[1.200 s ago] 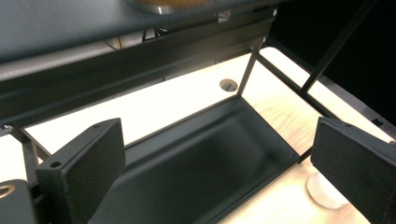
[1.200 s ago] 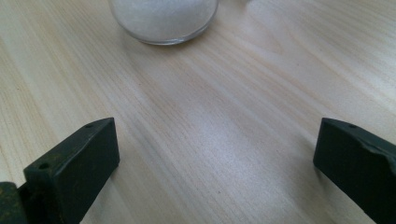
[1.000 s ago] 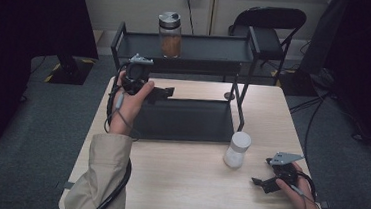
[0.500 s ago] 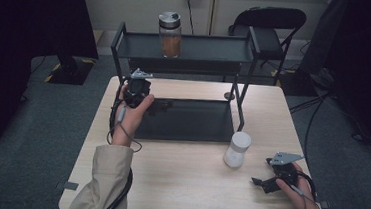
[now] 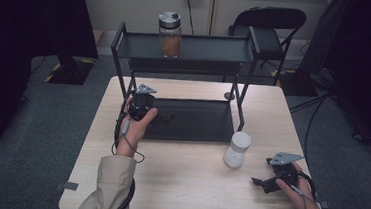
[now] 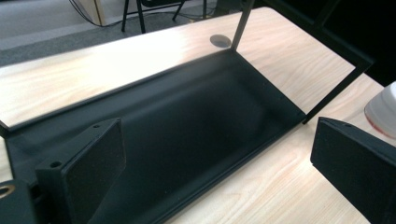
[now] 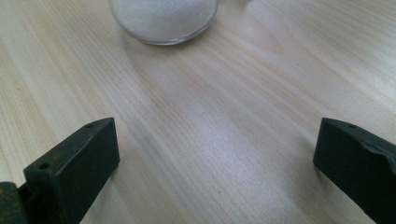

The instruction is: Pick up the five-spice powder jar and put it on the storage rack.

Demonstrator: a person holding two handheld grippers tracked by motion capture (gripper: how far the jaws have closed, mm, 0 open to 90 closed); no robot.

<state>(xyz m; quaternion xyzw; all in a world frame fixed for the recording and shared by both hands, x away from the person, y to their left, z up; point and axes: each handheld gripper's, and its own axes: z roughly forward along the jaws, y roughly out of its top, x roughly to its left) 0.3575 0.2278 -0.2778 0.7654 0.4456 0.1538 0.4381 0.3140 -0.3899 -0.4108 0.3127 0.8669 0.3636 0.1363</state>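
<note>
While the right gripper [image 5: 268, 180] rests low on the near right of the bench [image 5: 186, 195], jaws spread wide and holding nothing, the white-filled jar [image 5: 237, 149] stands upright just beyond it, near the right front corner of the rack's lower tray [image 5: 192, 120]. Left gripper [image 5: 141, 103] sits over the left end of that tray, jaws likewise spread and empty. Judged risks: the jar looks smooth and round, so an off-centre closure by the right jaws could squirt it sideways or tip it, most likely toward the rack's right upright [image 5: 240, 96]. Right gripper view shows the jar base [image 7: 164, 18] left of the midline between the jaws; closing from this line would catch it on one pad first. A low approach may also shove the jar along the bench before contact on both sides. If lifted toward the top shelf [image 5: 203, 49], where the brown-filled jar [image 5: 170, 34] already stands, the shelf rim could clip it.
</note>
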